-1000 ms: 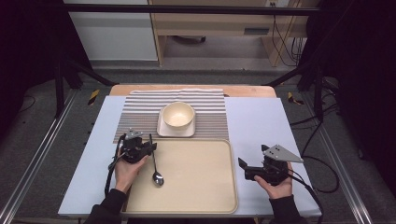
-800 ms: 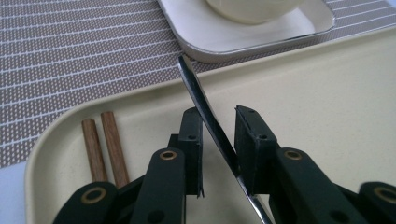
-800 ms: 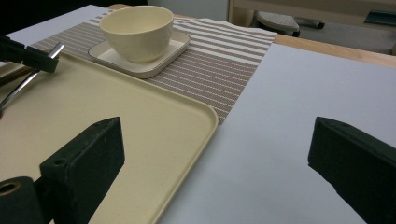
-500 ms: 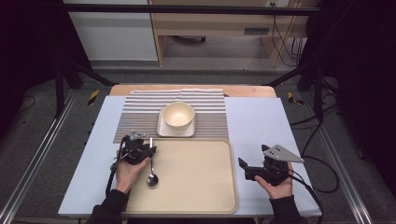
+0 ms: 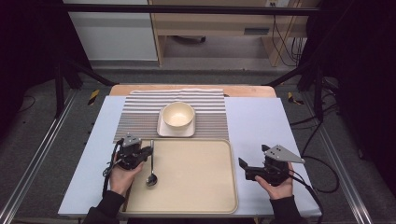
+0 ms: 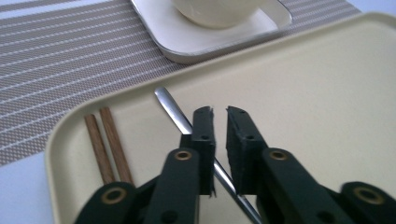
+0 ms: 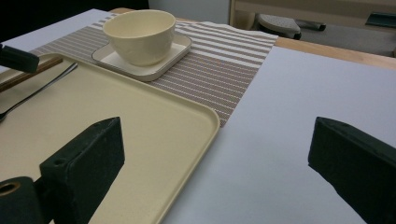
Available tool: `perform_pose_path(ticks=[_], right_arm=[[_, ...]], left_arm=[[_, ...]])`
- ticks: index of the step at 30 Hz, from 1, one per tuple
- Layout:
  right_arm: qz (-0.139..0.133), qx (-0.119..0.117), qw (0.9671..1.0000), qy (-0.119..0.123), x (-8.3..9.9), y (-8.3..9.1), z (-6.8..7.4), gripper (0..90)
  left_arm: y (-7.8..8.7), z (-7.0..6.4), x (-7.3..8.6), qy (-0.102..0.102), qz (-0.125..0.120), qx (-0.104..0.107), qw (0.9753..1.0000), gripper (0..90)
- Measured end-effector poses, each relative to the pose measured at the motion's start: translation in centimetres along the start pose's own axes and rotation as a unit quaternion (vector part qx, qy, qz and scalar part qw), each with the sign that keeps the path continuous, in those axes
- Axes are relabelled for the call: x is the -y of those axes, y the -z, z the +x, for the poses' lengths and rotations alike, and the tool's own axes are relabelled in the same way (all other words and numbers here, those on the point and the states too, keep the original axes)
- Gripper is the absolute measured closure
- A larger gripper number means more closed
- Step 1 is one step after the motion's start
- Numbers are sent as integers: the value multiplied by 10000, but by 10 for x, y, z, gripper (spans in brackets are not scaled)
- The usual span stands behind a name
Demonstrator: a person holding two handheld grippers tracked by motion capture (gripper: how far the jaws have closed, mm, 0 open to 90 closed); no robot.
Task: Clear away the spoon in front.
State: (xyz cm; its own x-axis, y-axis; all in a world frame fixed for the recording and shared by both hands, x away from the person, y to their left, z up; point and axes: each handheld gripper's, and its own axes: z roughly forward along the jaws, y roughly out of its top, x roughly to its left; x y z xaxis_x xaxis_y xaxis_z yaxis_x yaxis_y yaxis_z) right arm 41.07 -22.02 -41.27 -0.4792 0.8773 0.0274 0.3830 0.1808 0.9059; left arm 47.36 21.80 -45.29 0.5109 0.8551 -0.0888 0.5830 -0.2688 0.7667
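A metal spoon (image 5: 152,170) lies on the beige tray (image 5: 201,186) near its left edge, bowl end toward me. My left gripper (image 5: 148,151) hovers over its handle. In the left gripper view the jaws (image 6: 219,112) stand a narrow gap apart, and the spoon handle (image 6: 170,105) runs slantwise beneath them. Two brown chopsticks (image 6: 107,144) lie on the tray just left of the handle. My right gripper (image 5: 243,169) rests wide open on the pale blue table right of the tray, with nothing between its jaws (image 7: 217,128).
A cream bowl (image 5: 177,114) stands on a square plate (image 5: 163,131) on the striped placemat (image 5: 140,116), just beyond the tray's far edge. The blue table surface (image 5: 261,126) stretches to the right. Cables trail from both grippers.
The left gripper drew slightly toward me and to the left, and the spoon shifted with it to rest nearer the tray's left edge. The right gripper has not moved.
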Motion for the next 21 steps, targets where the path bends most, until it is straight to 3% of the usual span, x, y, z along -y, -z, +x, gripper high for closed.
perform_pose_path(ticks=[7, 13, 21], right_arm=[[-24, 1, 10000, 3, -1, 2, -1, 41], [-19, -3, 10000, 17, 0, 1, -1, 42], [-23, 5, 10000, 5, -1, 2, 0, 42]], left_arm=[[7, -13, 10, -296, 160, 255, 9991, 897], [12, -26, 25, -706, 428, 378, 9959, 898], [6, -34, 30, -969, 683, 421, 9921, 898]])
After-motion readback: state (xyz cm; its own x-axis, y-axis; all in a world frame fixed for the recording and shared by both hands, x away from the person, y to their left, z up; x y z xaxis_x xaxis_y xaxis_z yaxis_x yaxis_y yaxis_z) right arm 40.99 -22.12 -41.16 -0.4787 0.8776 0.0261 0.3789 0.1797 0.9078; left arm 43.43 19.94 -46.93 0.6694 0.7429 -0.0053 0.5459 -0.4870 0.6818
